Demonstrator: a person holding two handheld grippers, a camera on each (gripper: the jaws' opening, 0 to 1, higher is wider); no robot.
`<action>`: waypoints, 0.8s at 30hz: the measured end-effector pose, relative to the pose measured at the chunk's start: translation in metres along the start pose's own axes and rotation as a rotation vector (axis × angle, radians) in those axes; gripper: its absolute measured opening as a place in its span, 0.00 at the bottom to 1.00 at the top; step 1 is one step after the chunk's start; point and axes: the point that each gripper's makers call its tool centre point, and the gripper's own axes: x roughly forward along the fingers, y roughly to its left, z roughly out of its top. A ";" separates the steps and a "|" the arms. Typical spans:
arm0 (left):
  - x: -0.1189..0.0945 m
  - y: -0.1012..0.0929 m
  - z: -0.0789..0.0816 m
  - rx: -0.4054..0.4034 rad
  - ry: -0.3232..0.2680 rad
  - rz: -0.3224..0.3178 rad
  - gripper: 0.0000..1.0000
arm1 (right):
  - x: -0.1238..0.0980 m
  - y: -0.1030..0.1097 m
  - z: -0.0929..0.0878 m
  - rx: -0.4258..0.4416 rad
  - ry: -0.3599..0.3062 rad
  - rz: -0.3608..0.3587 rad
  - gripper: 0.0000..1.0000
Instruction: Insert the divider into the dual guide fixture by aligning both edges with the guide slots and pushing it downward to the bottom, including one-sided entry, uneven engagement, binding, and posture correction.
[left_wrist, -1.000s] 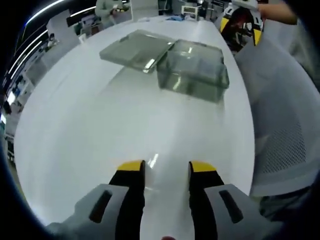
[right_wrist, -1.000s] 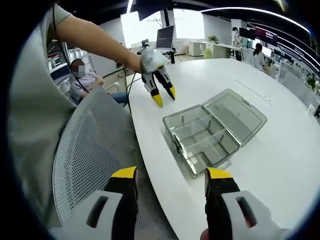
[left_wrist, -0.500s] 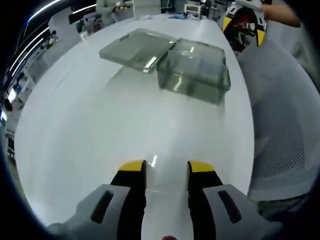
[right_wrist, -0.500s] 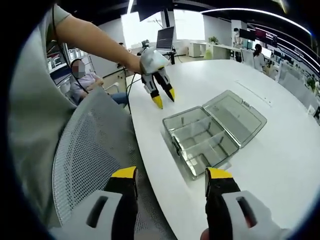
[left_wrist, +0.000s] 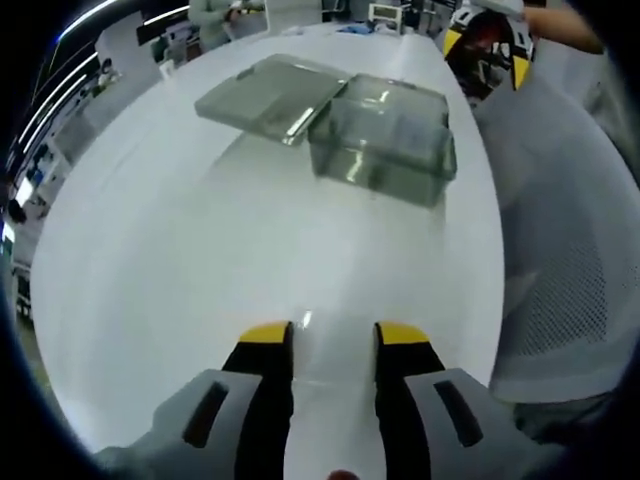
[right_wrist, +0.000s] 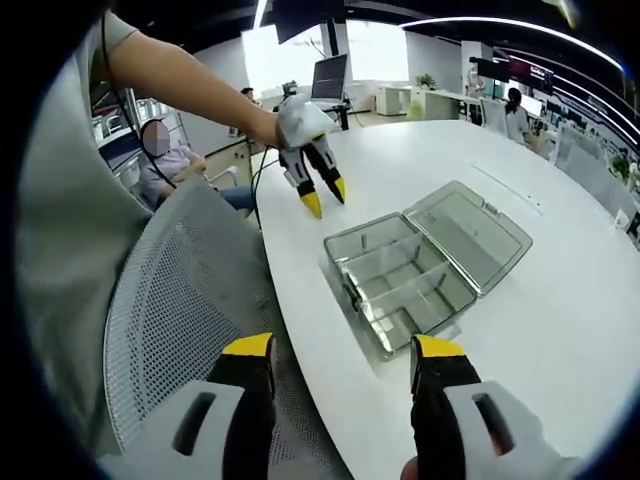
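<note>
Two-jaw left gripper (left_wrist: 328, 335): light grey moulded bodies with dark slotted recesses, black fingers, yellow caps at the tips. Same build on the right gripper (right_wrist: 342, 349): grey shells, black jaws, yellow tips. Seen from the right gripper view, a pale grey housing tapering to two black fingers with yellow points. Short grey-green sleeve (right_wrist: 115, 30) at the shoulder, matching shirt (right_wrist: 60, 250) over the torso.

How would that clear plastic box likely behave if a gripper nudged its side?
The clear box looks thin-walled and nearly empty, so probably light. On the glossy white table it would likely slide easily. Its open lid, hanging to one side, might make it pivot.
</note>
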 end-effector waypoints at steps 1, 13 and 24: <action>0.000 0.000 0.000 0.001 0.000 0.000 0.28 | 0.000 0.000 0.000 0.001 -0.001 0.000 0.51; -0.005 -0.003 0.010 0.024 0.001 -0.006 0.28 | -0.002 -0.001 0.001 0.003 -0.010 -0.001 0.50; -0.010 -0.006 0.019 0.090 0.041 -0.024 0.28 | -0.001 0.000 0.003 -0.002 -0.016 0.004 0.50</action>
